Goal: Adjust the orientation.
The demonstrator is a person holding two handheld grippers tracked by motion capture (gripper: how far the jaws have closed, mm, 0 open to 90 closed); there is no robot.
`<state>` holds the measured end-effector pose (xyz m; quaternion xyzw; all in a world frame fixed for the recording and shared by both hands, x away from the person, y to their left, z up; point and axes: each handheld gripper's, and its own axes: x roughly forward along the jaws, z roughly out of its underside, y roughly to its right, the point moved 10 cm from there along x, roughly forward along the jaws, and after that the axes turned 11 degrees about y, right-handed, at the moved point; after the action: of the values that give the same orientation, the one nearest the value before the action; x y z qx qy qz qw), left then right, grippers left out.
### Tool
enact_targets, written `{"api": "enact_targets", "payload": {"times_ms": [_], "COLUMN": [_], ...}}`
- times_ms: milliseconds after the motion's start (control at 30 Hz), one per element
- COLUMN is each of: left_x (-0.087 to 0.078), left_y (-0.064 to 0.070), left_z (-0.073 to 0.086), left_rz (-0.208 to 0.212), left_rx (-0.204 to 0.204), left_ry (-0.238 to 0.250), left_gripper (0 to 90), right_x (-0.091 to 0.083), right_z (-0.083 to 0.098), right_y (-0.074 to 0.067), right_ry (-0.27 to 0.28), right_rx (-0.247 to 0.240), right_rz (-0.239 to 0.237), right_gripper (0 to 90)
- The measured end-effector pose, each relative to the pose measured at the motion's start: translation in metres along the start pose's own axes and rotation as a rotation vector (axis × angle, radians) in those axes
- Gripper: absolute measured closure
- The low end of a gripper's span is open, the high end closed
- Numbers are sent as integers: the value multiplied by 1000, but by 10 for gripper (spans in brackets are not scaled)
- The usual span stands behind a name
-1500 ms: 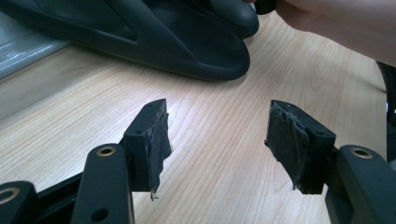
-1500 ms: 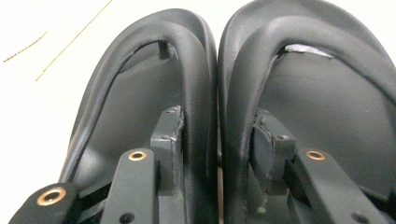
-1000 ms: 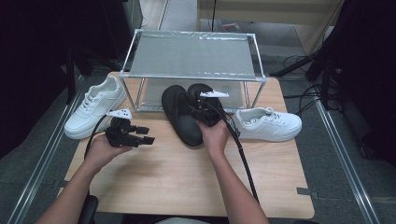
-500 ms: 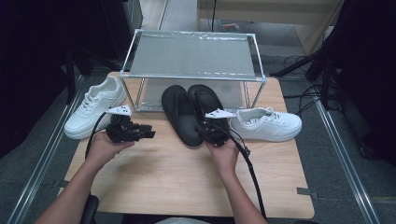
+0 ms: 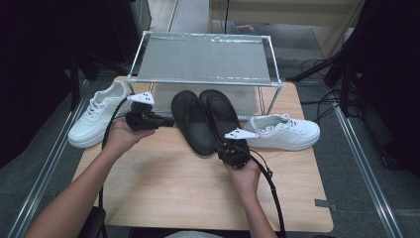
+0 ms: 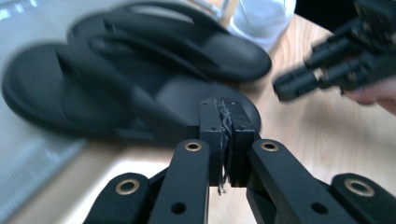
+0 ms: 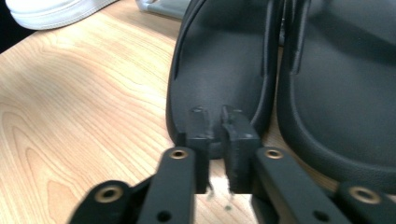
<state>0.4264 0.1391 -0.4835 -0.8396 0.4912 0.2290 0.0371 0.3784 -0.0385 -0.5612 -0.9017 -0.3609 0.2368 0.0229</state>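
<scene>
Two black flip-flops (image 5: 193,121) (image 5: 220,111) lie side by side at the table's middle, toes under a metal rack (image 5: 205,57). My left gripper (image 5: 171,120) (image 6: 223,109) hovers left of them, pointing right at them. Its jaws have just been closing and now meet, pads touching, nothing between. My right gripper (image 5: 223,147) (image 7: 215,116) sits at the heel end of the flip-flops (image 7: 224,60), tips over the left one's heel rim. Its jaws have also just been closing; a thin slit remains, nothing in it. In the left gripper view the right gripper (image 6: 322,70) appears at upper right.
A white sneaker (image 5: 96,119) lies at the table's left edge and another (image 5: 285,131) right of the flip-flops. The rack stands at the back on thin legs. Bare wood of the table (image 5: 173,188) stretches toward the person. Cables trail from both grippers.
The right gripper drew back from over the flip-flops to their heels and closed. The left gripper rose, moved right toward the flip-flops and closed its jaws.
</scene>
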Motion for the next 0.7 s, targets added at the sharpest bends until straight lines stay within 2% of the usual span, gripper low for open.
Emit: {"api": "enact_targets", "payload": {"times_ms": [33,100,133,333,400,500,567,700], "left_x": [2,6,8,12,14,17,18,22], "left_y": [-2,-7,-11,-21,-25,-32,-36,-44], "left_z": [-6,-16,-21,-56,-66,-78,-91,-109], "left_rz": [0,19,10,14,6,-22,-36,-34], "left_rx": [14,3,1,19,41,74,92,103], "left_ry": [-5,-34,-38,-7,-3,-32,-20,-17], "left_gripper": [879,889,900,900,900,900,900,900], "right_x": [0,2,3,8,10,13,13,13], "right_z": [0,2,3,12,14,19,21,25], "right_y": [-1,-2,-3,-1,-1,0,1,4], "right_ry": [2,0,-5,-23,-26,-37,-40,-49], "right_rx": [4,8,14,9,17,17,26,21], "right_rz": [-6,-26,-30,-31,-45,-42,-45,-43], "right_gripper": [892,900,900,900,900,900,900,900]}}
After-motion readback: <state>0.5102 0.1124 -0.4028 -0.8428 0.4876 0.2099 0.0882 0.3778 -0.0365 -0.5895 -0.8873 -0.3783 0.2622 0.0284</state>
